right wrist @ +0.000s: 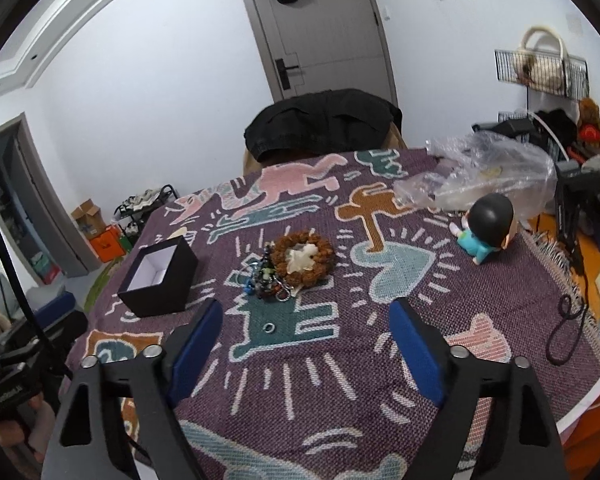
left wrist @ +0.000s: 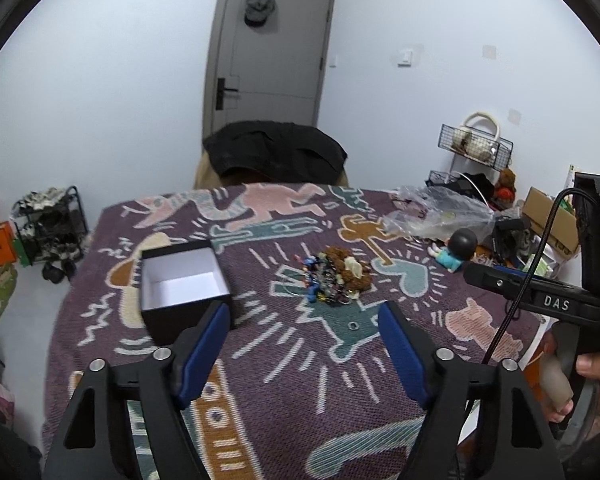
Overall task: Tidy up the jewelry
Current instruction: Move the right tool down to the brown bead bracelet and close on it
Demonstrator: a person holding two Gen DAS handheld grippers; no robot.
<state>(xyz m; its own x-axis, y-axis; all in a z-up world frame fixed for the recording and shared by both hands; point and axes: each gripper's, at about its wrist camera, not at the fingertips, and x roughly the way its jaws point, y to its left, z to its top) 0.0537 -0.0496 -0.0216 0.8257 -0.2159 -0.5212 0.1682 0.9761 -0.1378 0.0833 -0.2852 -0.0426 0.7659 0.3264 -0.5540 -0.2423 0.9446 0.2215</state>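
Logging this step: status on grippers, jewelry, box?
Left gripper open, empty; right gripper open, empty. Jewelry pile on blanket, untouched; loose ring nearer. Black box open, empty, path unobstructed.

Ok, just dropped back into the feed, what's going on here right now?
Nothing is picked up. Both tongs, left and right, hover open and empty above the patterned cloth. The jewelry pile sits mid-table beside a brown bead bracelet, with one small ring lying apart, nearer the tongs. The open black box at left looks empty.
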